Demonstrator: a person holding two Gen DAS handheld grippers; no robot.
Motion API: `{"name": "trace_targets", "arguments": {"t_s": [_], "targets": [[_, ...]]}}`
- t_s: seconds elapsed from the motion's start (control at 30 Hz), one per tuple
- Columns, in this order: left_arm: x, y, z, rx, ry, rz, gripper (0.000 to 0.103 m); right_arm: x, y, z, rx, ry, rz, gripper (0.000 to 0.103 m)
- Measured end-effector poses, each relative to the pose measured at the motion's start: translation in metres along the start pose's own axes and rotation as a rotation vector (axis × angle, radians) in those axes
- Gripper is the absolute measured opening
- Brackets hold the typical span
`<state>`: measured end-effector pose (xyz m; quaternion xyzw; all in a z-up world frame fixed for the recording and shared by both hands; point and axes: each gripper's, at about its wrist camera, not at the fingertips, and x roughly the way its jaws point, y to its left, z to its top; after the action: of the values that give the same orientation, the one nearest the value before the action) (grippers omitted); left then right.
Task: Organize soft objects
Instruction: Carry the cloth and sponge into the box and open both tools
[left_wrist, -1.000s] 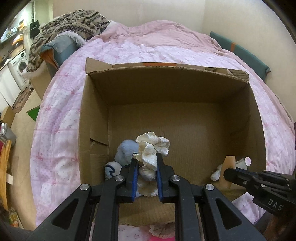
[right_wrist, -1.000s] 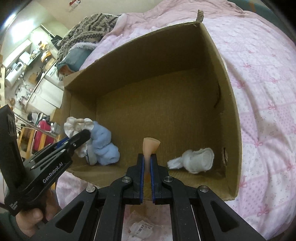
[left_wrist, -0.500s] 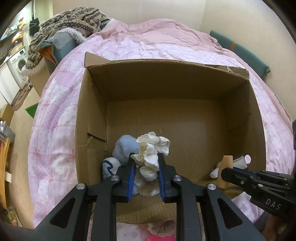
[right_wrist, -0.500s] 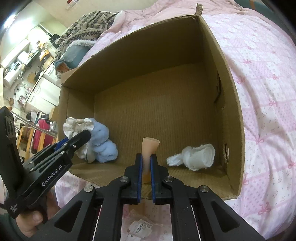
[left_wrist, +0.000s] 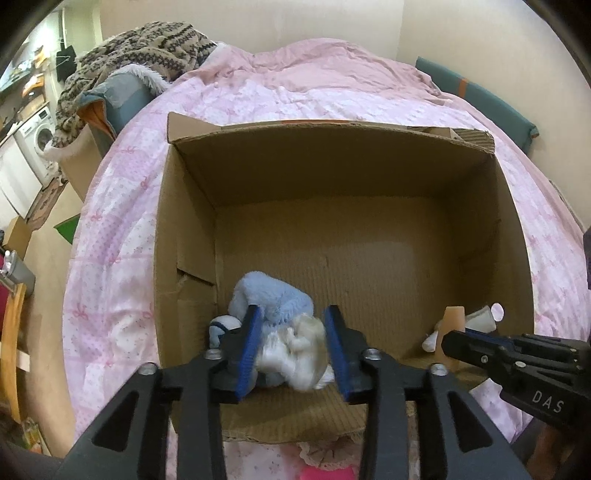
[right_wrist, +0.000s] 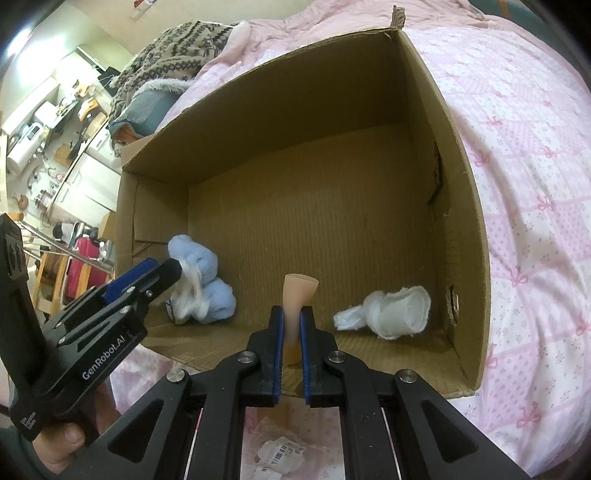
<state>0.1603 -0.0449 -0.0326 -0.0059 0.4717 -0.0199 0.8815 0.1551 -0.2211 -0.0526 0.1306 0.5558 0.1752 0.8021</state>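
Your left claw (left_wrist: 293, 345) is opening over the cardboard box (left_wrist: 369, 177); the white frilly cloth (left_wrist: 295, 350), apparently free, drops beside the blue plush (left_wrist: 273, 295). Spread wider before lifting clear. Your right claw (right_wrist: 291, 332) pinches the peach piece (right_wrist: 297, 299); lower it before letting go.

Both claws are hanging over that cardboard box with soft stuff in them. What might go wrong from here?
1. The left gripper is opening; the white frilly item between its pads might snag on a pad rather than drop beside the blue plush.
2. The right gripper pinches the peach-coloured piece just over the cardboard box's near edge; released here, it may catch that edge.
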Motion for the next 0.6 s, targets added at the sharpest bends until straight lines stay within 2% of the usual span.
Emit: {"name": "trace_targets", "arguments": {"t_s": [0.03, 0.1, 0.27, 0.4, 0.5, 0.57, 0.6], "targets": [[-0.001, 0.0, 0.0, 0.001, -0.003, -0.002, 0.05, 0.0, 0.0, 0.0, 0.003, 0.001, 0.005, 0.009], [-0.003, 0.0, -0.001, -0.002, -0.018, 0.0, 0.057, 0.0, 0.0, -0.001, 0.009, 0.003, 0.013, 0.009], [-0.006, 0.001, 0.0, -0.011, -0.017, -0.015, 0.062, 0.0, 0.0, -0.001, 0.018, 0.0, 0.02, 0.01], [-0.01, 0.003, -0.001, -0.023, -0.023, -0.023, 0.062, -0.002, -0.001, -0.002, 0.022, -0.002, 0.024, 0.016], [-0.013, 0.004, 0.0, -0.025, -0.031, -0.015, 0.062, -0.006, -0.003, -0.001, 0.038, -0.02, 0.025, 0.03], [-0.015, 0.005, 0.0, -0.032, -0.035, -0.013, 0.062, -0.01, -0.002, 0.0, 0.04, -0.039, 0.032, 0.052], [-0.016, 0.006, -0.001, -0.036, -0.036, -0.014, 0.062, -0.012, -0.001, 0.0, 0.041, -0.052, 0.027, 0.074]]}}
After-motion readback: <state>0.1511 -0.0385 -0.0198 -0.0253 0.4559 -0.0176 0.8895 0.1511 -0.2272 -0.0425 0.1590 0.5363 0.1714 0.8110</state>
